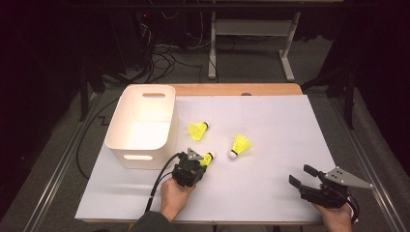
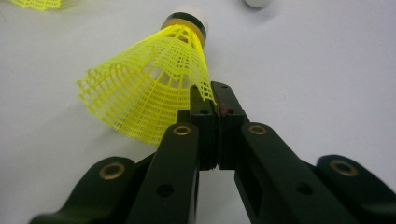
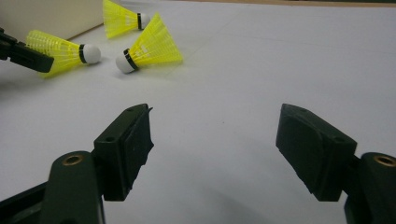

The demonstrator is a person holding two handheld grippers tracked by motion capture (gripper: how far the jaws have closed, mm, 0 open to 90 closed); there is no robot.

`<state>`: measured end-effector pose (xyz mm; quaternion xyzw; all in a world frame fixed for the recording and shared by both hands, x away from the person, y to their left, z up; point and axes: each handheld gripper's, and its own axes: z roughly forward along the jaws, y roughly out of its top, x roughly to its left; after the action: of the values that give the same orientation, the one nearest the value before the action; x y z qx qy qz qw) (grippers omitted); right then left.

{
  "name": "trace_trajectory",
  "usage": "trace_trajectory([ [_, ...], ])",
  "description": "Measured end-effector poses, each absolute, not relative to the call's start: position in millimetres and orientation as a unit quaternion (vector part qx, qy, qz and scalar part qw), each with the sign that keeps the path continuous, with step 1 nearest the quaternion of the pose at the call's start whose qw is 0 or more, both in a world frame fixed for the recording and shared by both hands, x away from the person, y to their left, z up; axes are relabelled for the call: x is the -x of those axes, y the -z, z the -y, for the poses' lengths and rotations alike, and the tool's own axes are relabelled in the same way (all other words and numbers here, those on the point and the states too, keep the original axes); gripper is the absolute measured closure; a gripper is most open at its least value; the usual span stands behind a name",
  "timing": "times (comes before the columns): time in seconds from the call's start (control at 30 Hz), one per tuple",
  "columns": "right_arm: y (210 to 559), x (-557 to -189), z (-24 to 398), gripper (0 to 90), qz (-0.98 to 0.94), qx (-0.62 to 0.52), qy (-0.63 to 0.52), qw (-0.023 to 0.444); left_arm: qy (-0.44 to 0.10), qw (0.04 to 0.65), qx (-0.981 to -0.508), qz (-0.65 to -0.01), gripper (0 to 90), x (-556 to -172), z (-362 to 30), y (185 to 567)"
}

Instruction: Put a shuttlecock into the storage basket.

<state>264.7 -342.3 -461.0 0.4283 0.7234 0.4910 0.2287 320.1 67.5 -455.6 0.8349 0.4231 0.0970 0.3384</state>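
Note:
Three yellow mesh shuttlecocks with white corks lie on the white table sheet (image 1: 270, 145). My left gripper (image 1: 202, 163) (image 2: 215, 98) is shut on the rim of the nearest shuttlecock's (image 1: 208, 157) (image 2: 149, 84) skirt, with the mesh pinched between the pads and the cork pointing away. The second shuttlecock (image 1: 198, 129) lies close to the bin, and the third shuttlecock (image 1: 240, 145) (image 3: 149, 46) lies further right. Near the front right edge my right gripper (image 1: 302, 176) (image 3: 215, 140) is open with nothing between its jaws. The right gripper view shows the held shuttlecock (image 3: 65, 51) at far left.
A white plastic bin (image 1: 142, 123) with handle slots stands on the left side of the table, just left of the left gripper. A wooden table edge (image 1: 232, 89) runs along the back. Cables and a metal desk frame are on the floor beyond.

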Motion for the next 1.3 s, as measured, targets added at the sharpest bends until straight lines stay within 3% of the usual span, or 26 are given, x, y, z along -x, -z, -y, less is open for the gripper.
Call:
trace_trajectory([
  [1.3, 461, -264, 342, 27.4, -0.723, -0.427, -0.492, 0.231, -0.122, 0.335, -0.828, -0.432, 89.1, -325, -74, 420],
])
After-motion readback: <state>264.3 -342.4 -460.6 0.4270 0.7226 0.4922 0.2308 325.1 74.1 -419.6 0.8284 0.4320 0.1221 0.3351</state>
